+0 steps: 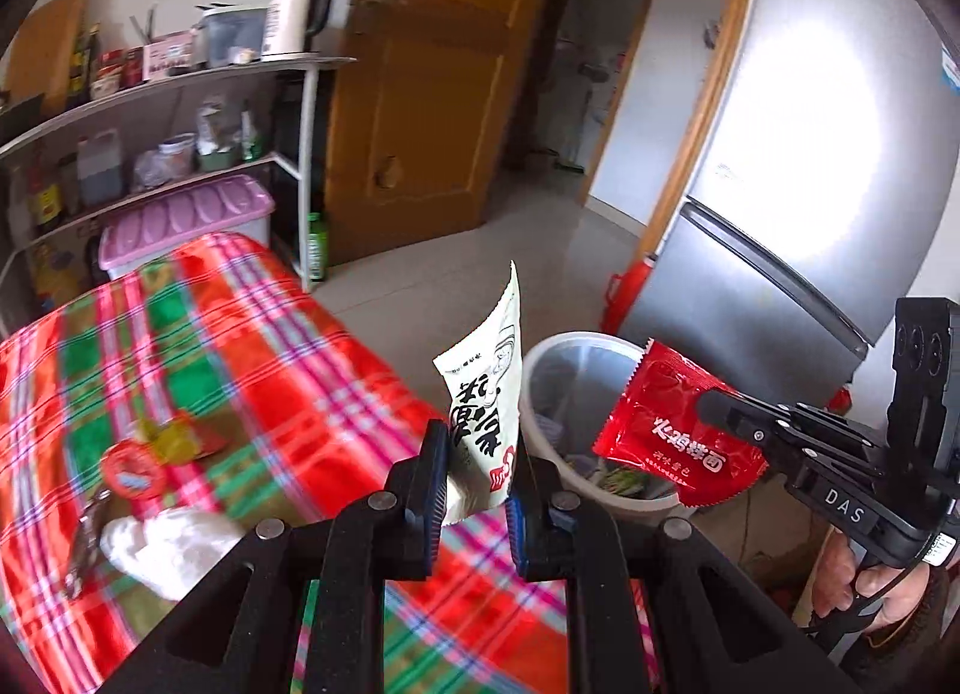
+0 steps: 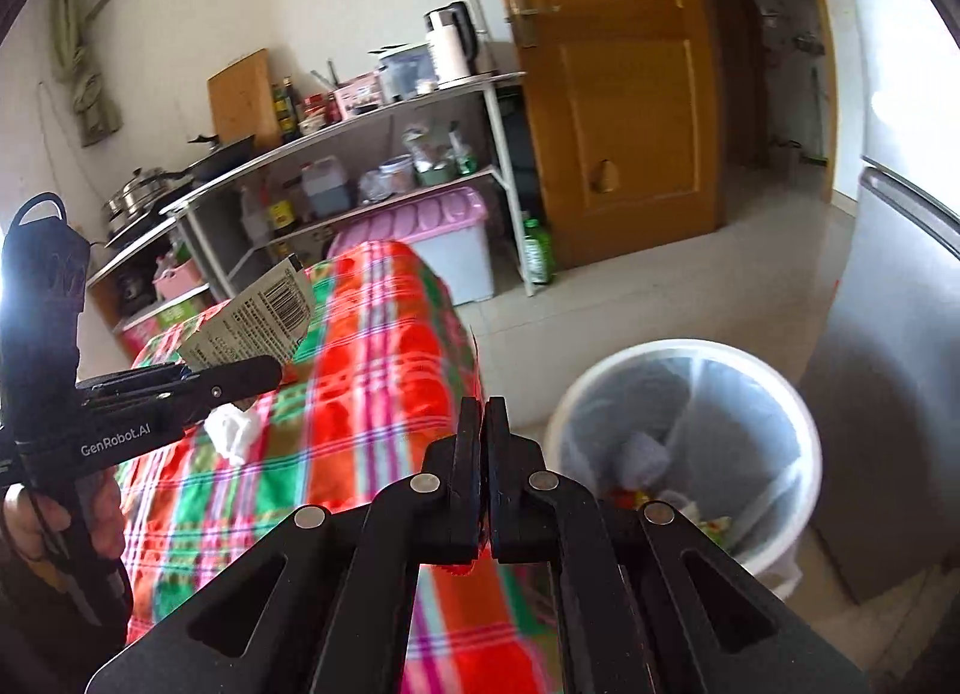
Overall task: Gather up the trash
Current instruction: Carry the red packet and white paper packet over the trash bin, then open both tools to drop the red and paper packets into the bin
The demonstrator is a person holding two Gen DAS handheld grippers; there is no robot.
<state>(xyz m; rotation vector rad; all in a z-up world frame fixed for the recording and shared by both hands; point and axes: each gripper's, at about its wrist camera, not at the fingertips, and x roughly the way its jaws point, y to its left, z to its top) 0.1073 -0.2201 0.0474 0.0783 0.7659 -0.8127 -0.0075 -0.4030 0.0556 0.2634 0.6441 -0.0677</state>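
My left gripper (image 1: 477, 454) is shut on a white snack wrapper (image 1: 489, 388) with black characters, held upright above the table's edge. To its right, my right gripper (image 1: 714, 409) is shut on a red sauce sachet (image 1: 666, 430), which hangs over the near rim of the white trash bin (image 1: 534, 370). In the right wrist view the right gripper (image 2: 483, 412) pinches the sachet edge-on. The bin (image 2: 690, 347), lined and holding some litter, stands on the floor just right of it. The left gripper (image 2: 270, 370) shows at the left with the wrapper's barcode side (image 2: 258, 316).
The table has a red, green and pink plaid cloth (image 1: 252, 346). A white tissue (image 1: 162, 544), a red round lid (image 1: 132, 469), a yellow wrapper (image 1: 171, 436) and a foil scrap (image 1: 87, 538) lie on it. A grey fridge (image 1: 780, 214) stands behind the bin. Shelves (image 2: 372, 123), a pink-lidded box (image 2: 420, 220) and a wooden door (image 2: 618, 93) lie beyond.
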